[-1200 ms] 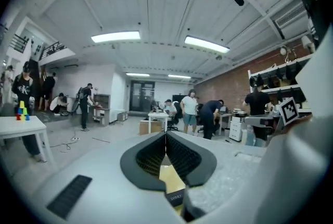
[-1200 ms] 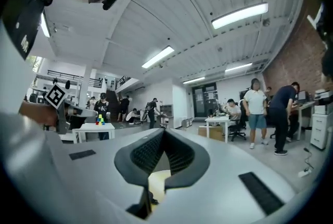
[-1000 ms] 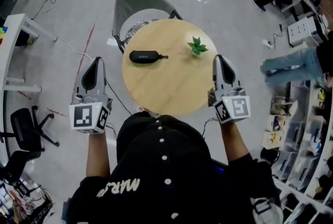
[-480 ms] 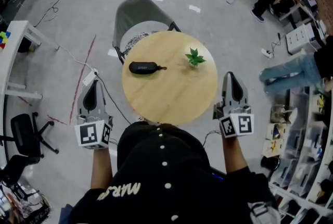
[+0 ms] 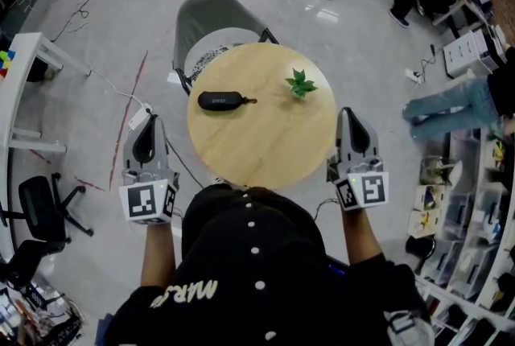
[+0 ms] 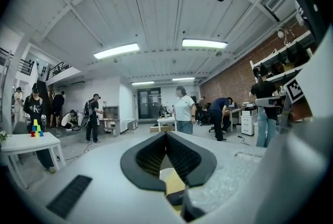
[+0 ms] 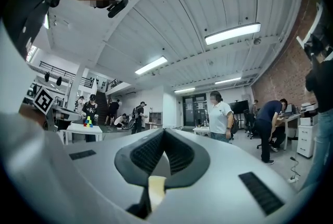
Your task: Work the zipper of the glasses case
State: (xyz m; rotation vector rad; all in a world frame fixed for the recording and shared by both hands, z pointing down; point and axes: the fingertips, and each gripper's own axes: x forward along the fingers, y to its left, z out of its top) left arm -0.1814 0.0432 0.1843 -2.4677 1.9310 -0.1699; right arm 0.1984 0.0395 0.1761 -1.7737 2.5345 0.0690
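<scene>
The black glasses case (image 5: 221, 100) lies zipped on the left half of the round wooden table (image 5: 265, 143), its pull tab pointing right. My left gripper (image 5: 148, 121) hangs over the floor left of the table, jaws shut and empty. At the table's right edge, my right gripper (image 5: 352, 113) is also shut with nothing in it. Both stand well apart from the case. The left gripper view shows its closed jaws (image 6: 166, 134) tilted up at the room and ceiling. In the right gripper view the gripper (image 7: 163, 132) likewise faces the room with its jaws pressed together.
A small green plant (image 5: 300, 84) stands on the table, right of the case. A grey chair (image 5: 217, 18) sits behind the table. A white desk (image 5: 20, 79) and an office chair (image 5: 40, 203) are at left, cables cross the floor, and people and shelves (image 5: 471, 199) are at right.
Both grippers have drawn back a little toward my body, away from the table's middle, still shut. The case has not moved. A person at the far end has walked left.
</scene>
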